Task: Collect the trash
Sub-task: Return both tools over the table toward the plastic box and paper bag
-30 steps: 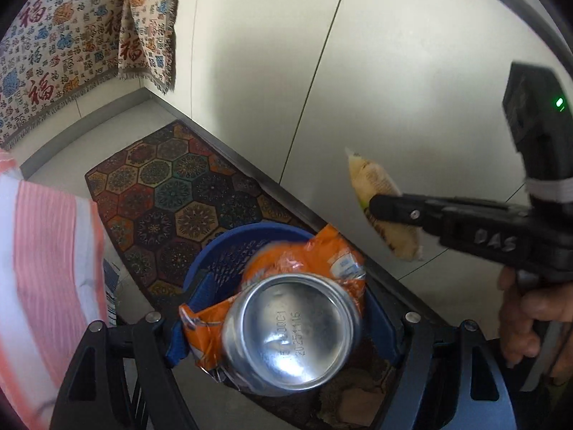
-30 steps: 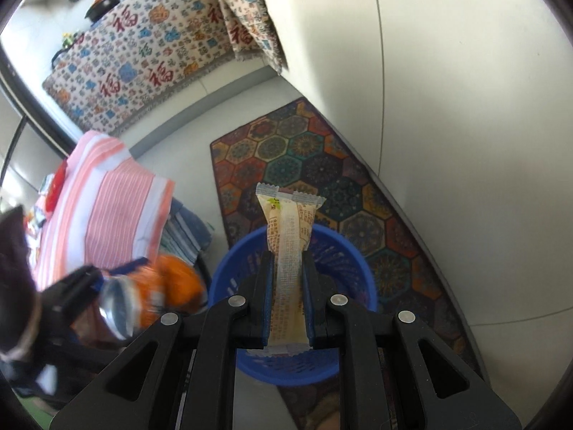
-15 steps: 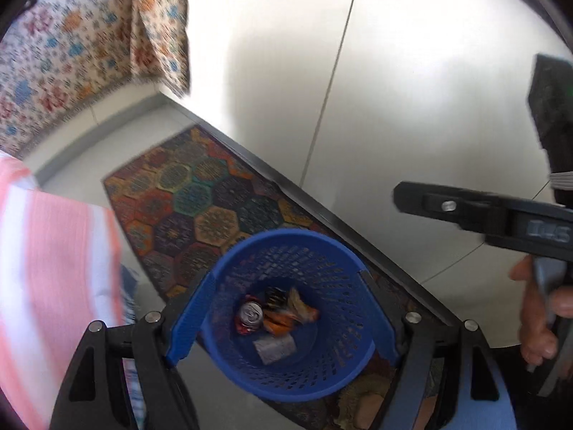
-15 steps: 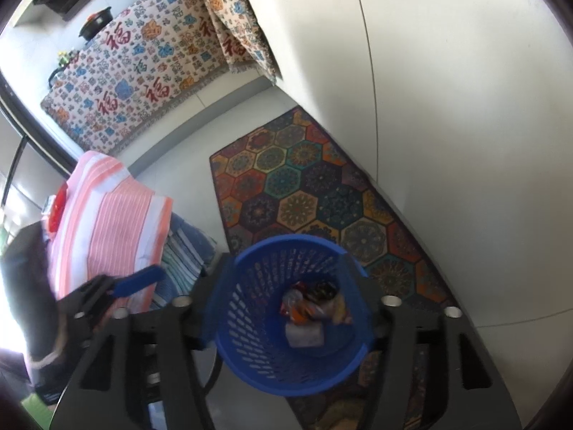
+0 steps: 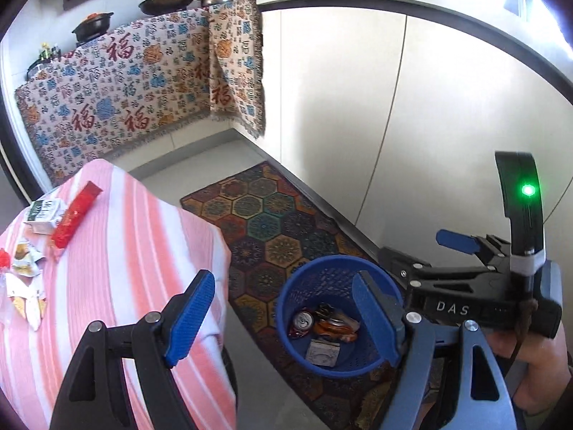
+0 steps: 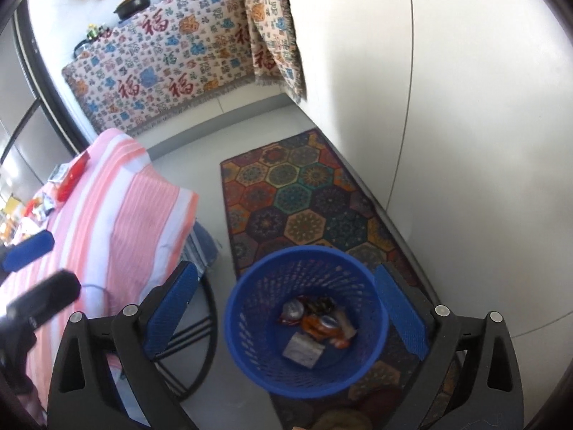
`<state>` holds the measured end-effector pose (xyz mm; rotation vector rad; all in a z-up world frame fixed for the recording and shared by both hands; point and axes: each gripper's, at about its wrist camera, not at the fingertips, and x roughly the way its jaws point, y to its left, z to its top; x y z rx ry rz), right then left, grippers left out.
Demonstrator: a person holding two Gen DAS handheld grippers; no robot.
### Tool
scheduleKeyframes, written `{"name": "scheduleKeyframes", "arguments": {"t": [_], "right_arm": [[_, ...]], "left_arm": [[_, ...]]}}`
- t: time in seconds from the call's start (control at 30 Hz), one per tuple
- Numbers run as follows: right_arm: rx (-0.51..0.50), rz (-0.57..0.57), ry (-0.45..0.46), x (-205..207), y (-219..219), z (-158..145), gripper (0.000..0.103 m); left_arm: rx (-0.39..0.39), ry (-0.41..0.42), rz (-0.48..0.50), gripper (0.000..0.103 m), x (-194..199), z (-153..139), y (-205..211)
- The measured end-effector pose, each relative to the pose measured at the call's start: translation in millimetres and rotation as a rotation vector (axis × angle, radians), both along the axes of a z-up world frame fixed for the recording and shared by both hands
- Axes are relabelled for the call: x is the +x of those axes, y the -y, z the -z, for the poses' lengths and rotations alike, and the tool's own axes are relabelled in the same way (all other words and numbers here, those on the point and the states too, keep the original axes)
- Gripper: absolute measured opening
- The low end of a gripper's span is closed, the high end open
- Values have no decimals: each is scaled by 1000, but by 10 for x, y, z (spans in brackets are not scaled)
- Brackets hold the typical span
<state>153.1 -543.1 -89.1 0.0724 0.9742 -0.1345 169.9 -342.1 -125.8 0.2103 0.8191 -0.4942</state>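
Observation:
A blue mesh bin (image 5: 322, 272) stands on the floor, seen also in the right wrist view (image 6: 250, 308). It holds a can (image 5: 303, 320), an orange bag (image 5: 333, 328) and other wrappers (image 6: 302, 349). My left gripper (image 5: 286, 319) is open and empty, above the bin's left side. My right gripper (image 6: 286, 311) is open and empty, straddling the bin from above. More trash lies on the pink striped table: a red wrapper (image 5: 73, 215), a small carton (image 5: 41, 215) and crumpled papers (image 5: 25, 261).
A patterned rug (image 5: 272, 229) lies under the bin along white cabinets (image 5: 358, 107). The striped table (image 6: 107, 215) stands left of the bin. A patterned cloth (image 5: 125, 89) drapes a counter with pans at the back.
Both grippers have opened and dropped their trash, the can with orange bag and the long wrapper, into the bin. Both have since pulled back and up, bringing the table into view.

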Motion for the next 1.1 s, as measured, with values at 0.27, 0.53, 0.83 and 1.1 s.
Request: {"name": "scheduleKeyframes", "arguments": {"t": [0.27, 0.53, 0.83, 1.1], "right_arm": [[-19, 52, 10, -68, 92, 1, 100], [-29, 47, 24, -96, 92, -51, 100], [-47, 16, 28, -64, 3, -50, 100], [-56, 4, 24, -45, -36, -41, 100]], "left_arm": [[26, 21, -32, 81, -28, -124, -93], [26, 63, -67, 81, -49, -205, -117], [30, 83, -80, 81, -53, -262, -115], [13, 77, -79, 81, -48, -298, -121]]}}
